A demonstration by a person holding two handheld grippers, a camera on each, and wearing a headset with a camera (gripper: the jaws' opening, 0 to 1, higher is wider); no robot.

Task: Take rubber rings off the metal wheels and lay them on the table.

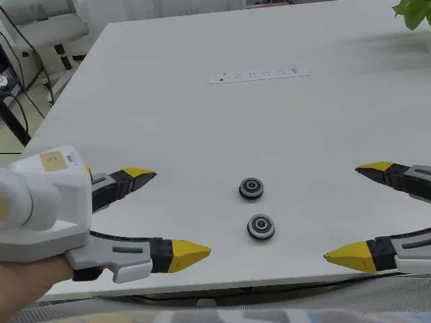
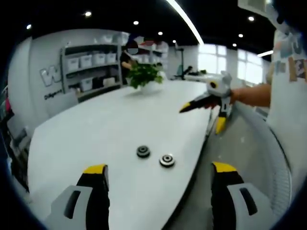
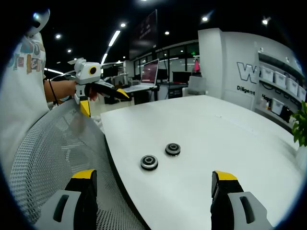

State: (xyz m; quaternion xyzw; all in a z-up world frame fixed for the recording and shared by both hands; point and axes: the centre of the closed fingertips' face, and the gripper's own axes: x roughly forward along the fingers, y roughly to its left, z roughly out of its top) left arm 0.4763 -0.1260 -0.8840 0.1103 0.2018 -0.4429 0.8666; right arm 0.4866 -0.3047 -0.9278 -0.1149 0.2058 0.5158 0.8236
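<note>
Head view first: 2 small round metal wheels with dark rims sit on the pale grey table, roughly midway between the left gripper and the right gripper. The far wheel and the near wheel lie flat, close together but not touching. Both grippers hang off to the sides with their yellow tips spread wide and nothing between them. The black rubber rings look seated on both wheels, so I'd say none of the task is done yet and we're at the approach for ring 1.

Left gripper view: its own jaws are wide apart and empty. Both wheels lie just ahead of the tips, the near wheel closer to the right-hand jaw and the far wheel a bit further out. The right gripper floats beyond them, off the table edge, jaws apart.

Right gripper view: same deal, jaws wide and empty. The near wheel is just ahead between the tips and the far wheel is behind it. The left gripper is well beyond them, over by the edge, also spread.

My guess for the next move: 1 gripper comes down to pin a wheel by its hub or sides. The other has to catch just the rubber edge and peel it off. The wheels are small and loose, so they'll probably skate if only 1 side pushes.
</note>
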